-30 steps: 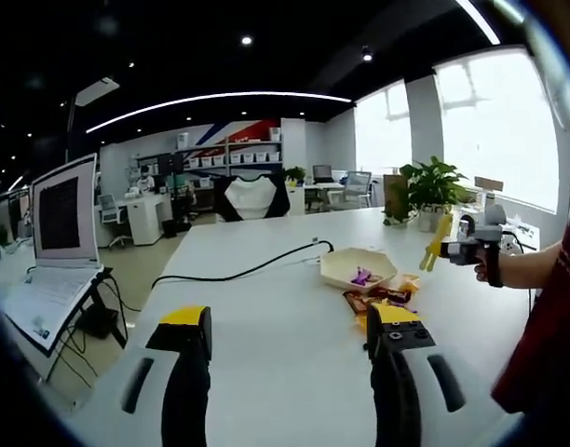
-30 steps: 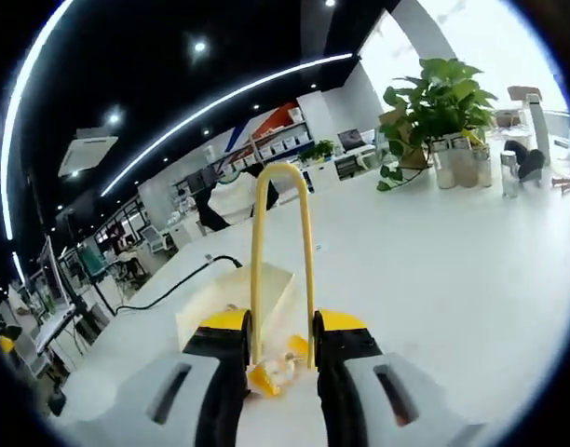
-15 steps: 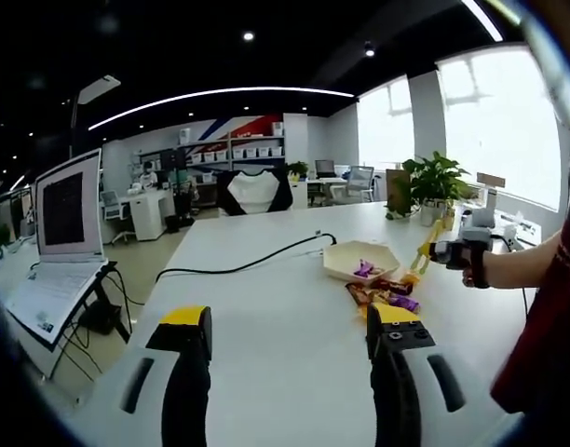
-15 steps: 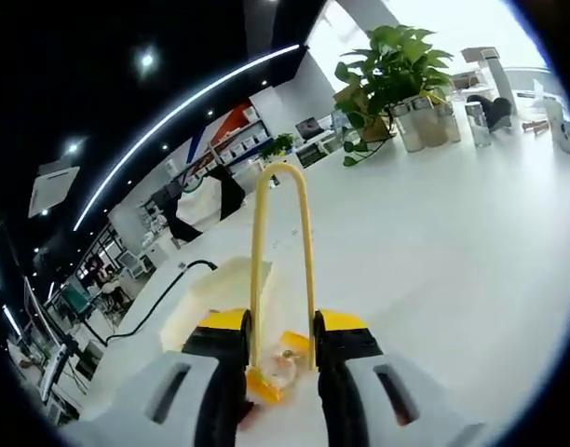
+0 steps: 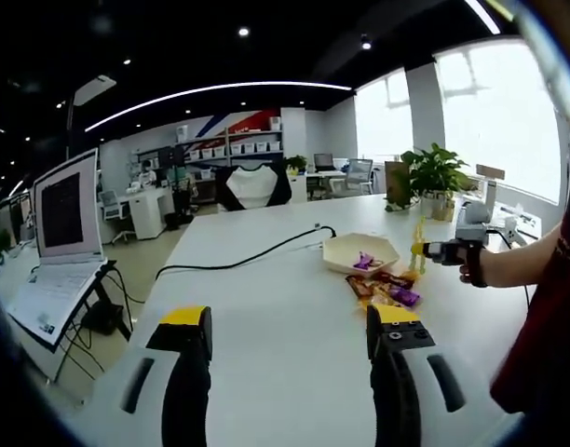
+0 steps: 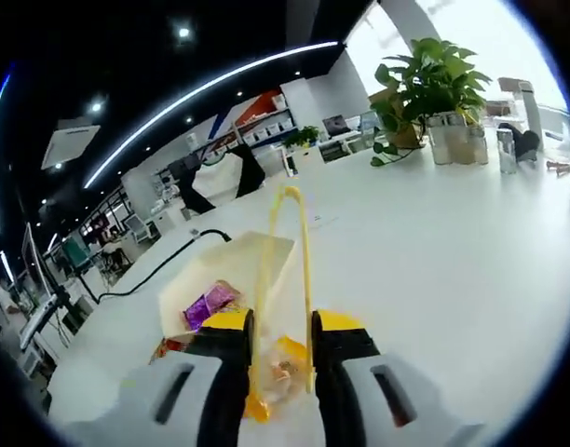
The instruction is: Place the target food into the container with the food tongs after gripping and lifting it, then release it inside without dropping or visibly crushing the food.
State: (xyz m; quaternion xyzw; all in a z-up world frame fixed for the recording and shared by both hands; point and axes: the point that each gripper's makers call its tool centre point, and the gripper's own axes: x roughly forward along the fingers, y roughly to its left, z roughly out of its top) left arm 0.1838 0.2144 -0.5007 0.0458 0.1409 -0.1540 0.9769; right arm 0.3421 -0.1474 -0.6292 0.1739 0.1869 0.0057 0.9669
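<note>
compared with a moment ago, sits lower and nearer to the snacks: right gripper, pressed together on the yellow food tongs, whose loop end points up and forward while the tips go down between the jaws. seems to hang over a yellow-wrapped snack on the white table; cannot tell whether the tips touch it. just beyond, a cream container with a purple-wrapped snack already inside.

in the left gripper view, left gripper spread wide, holding nothing, resting low over the near table, well apart from the food. farther off, the same container and beside it a small pile of wrapped snacks, with the right gripper and the hand of the person just next to them. black cable runs across the table, a laptop stands at the left, a plant at the back.

probably very light, thin and crinkly, with a slippery wrapper and maybe a brittle filling. better to take across the middle of the packet, on the flat sides, with a gentle squeeze only, enough not to slide out during the lift.
</note>
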